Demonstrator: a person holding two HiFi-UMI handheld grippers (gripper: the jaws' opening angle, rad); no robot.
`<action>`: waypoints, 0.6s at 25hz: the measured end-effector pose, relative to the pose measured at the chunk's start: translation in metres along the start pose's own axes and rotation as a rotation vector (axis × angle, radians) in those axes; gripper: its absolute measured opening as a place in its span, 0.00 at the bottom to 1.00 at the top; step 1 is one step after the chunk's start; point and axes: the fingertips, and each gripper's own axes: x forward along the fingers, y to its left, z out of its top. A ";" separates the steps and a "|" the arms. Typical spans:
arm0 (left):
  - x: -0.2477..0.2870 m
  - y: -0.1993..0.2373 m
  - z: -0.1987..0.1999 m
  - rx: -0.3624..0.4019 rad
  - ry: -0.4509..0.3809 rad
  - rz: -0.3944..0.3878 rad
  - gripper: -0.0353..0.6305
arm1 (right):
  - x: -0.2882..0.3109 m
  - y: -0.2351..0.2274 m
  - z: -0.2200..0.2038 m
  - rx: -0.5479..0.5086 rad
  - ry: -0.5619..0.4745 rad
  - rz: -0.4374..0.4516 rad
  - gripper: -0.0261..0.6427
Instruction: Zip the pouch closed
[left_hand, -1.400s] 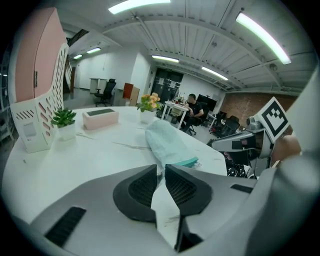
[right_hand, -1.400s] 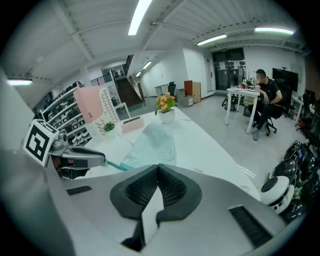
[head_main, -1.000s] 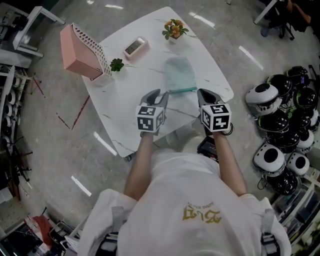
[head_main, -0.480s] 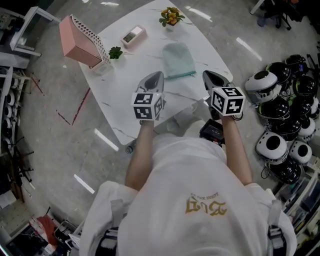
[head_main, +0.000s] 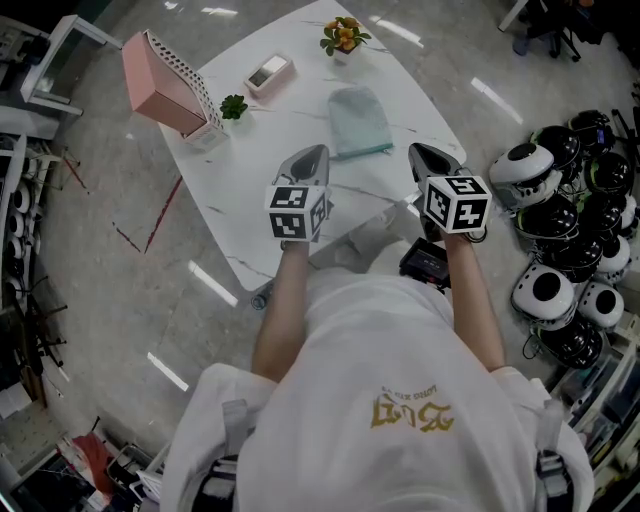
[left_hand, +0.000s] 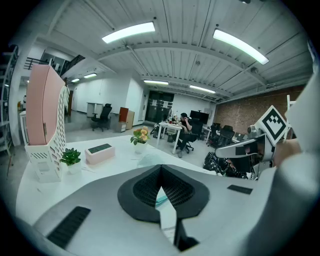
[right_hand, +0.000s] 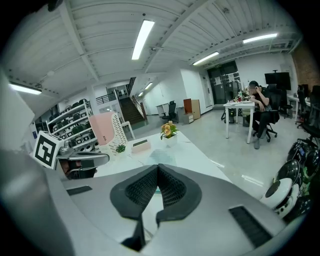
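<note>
The mint-green pouch (head_main: 358, 120) lies flat on the white table (head_main: 260, 210), its teal zipper edge toward me. Both grippers hover above the table's near side, short of the pouch and apart from it. My left gripper (head_main: 312, 156) is shut with nothing in it, and its meshed pads (left_hand: 172, 186) meet. My right gripper (head_main: 425, 156) is also shut and empty, level with the left one. In the left gripper view the pouch (left_hand: 150, 159) shows just past the left gripper (left_hand: 161, 172). In the right gripper view the pouch (right_hand: 162, 156) lies ahead of the right gripper (right_hand: 158, 171).
A pink file holder (head_main: 165, 85), a small green plant (head_main: 233, 106), a pink desk clock (head_main: 268, 72) and a pot of flowers (head_main: 342, 35) stand along the table's far side. Several helmets (head_main: 570, 230) lie on the floor at the right.
The left gripper's jaws have shut. Both grippers have lifted and drawn back from the pouch's near edge, then held still.
</note>
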 end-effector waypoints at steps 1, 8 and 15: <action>0.000 0.000 0.000 0.001 0.002 -0.001 0.08 | 0.001 0.001 -0.001 0.000 0.002 0.002 0.06; 0.003 0.001 -0.002 -0.007 0.011 -0.004 0.08 | 0.003 -0.002 -0.004 0.008 0.014 -0.001 0.06; 0.005 0.003 -0.006 -0.024 0.022 -0.004 0.08 | 0.006 -0.002 -0.011 0.007 0.035 0.005 0.06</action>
